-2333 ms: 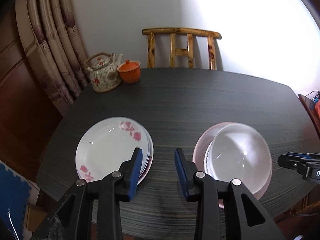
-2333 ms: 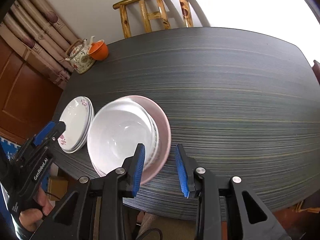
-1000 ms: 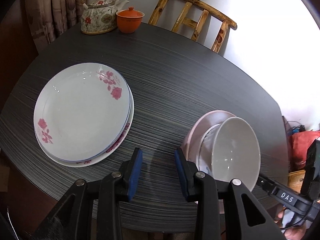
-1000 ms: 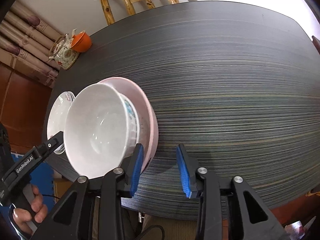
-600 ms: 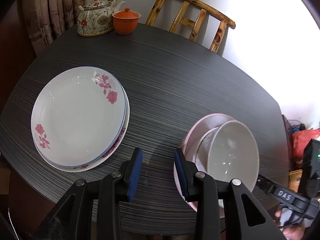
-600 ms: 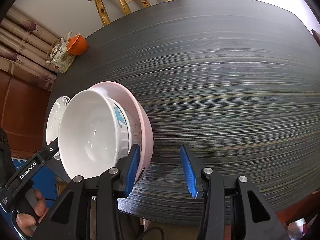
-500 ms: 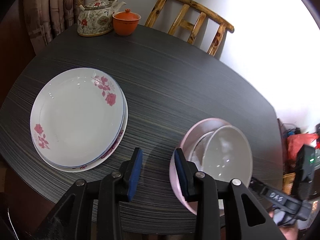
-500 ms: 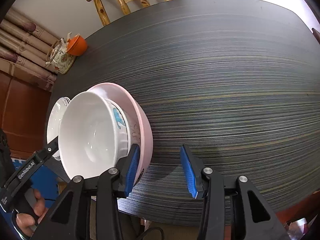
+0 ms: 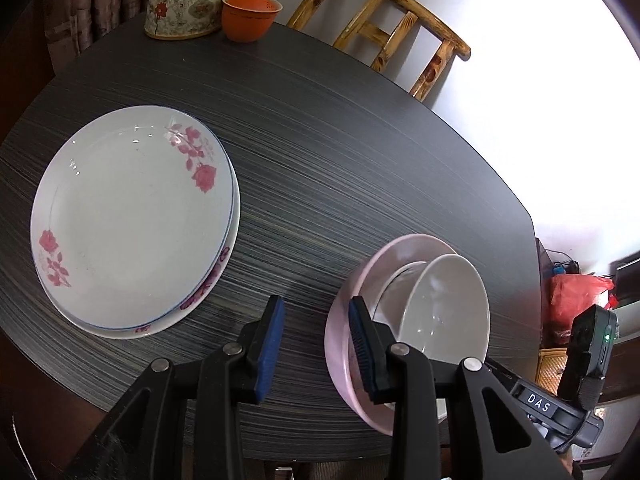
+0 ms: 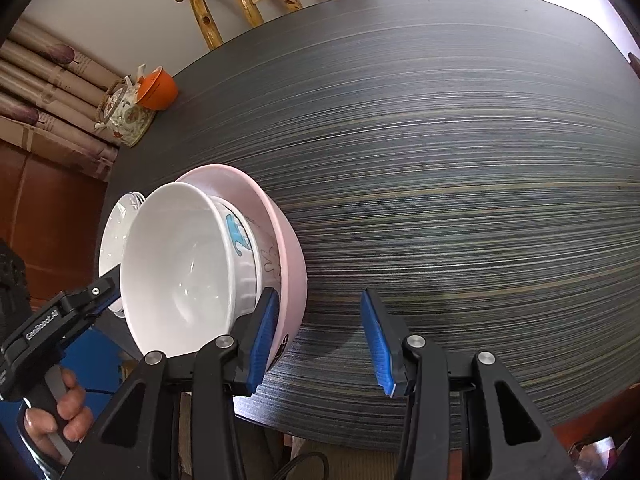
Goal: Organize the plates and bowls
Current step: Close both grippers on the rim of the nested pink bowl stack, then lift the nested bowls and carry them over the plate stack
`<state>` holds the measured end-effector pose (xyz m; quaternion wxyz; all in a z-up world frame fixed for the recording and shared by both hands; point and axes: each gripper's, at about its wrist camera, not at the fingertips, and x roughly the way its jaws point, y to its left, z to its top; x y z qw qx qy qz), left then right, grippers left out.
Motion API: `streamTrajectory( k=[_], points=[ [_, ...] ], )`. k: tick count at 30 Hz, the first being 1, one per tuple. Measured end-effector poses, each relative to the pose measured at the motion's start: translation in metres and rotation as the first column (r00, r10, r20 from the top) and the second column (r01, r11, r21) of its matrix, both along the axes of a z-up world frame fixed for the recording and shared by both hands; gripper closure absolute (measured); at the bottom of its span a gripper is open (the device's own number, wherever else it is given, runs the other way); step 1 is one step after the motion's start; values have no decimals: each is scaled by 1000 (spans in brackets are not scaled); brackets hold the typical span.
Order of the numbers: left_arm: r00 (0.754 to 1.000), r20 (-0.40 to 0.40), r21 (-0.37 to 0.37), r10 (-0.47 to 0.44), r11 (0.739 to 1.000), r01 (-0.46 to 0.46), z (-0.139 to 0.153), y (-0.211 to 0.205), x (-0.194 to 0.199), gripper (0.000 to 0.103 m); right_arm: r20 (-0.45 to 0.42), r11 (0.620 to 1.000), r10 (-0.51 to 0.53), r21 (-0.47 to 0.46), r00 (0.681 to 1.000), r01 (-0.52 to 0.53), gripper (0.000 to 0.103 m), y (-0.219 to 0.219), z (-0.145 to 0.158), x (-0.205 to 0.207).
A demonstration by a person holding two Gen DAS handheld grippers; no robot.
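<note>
A stack of white plates with pink flowers lies at the left of the dark table. A stack of bowls stands near the front edge: a white bowl on top, nested in a ribbed white bowl with a blue print, inside a wide pink bowl. My left gripper is open, its right finger by the pink bowl's left rim. My right gripper is open, its left finger by the pink bowl's right rim. The plates peek out behind the bowls.
A flowered teapot and an orange lidded cup stand at the table's far left corner. A wooden chair stands behind the table. Curtains hang at the left. The table's right half is bare.
Both grippers have moved closer to the bowl stack from either side. The right gripper's jaws have opened wider. The bowls and plates have stayed in place.
</note>
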<state>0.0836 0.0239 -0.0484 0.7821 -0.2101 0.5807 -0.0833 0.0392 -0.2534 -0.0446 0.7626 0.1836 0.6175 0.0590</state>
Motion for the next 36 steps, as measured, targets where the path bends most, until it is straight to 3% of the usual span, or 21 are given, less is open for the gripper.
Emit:
streamTrajectory(
  k=[3, 15, 23, 30, 32, 36],
  points=[
    [1000, 9, 7, -8, 1000, 8, -1, -2, 0, 70, -9, 1000, 2, 15, 1000, -2, 63, -4, 0, -1],
    [997, -81, -27, -11, 1000, 8, -27, -10, 5, 71, -9, 1000, 14, 10, 1000, -14, 67, -2, 1, 2],
    [997, -73, -26, -17, 1000, 15, -31, -16, 6, 79, -2, 999, 33, -3, 999, -33, 72, 3, 1, 7],
    [998, -60, -20, -14, 1000, 12, -29, -19, 6, 85, 6, 997, 53, -49, 999, -53, 82, 17, -2, 17],
    [998, -58, -28, -14, 1000, 13, -28, -20, 5, 93, 4, 998, 50, -39, 999, -50, 83, 17, -3, 19],
    [998, -51, -3, -22, 1000, 21, -26, -24, 6, 94, 7, 998, 58, -38, 998, -58, 89, 20, -3, 19]
  ],
)
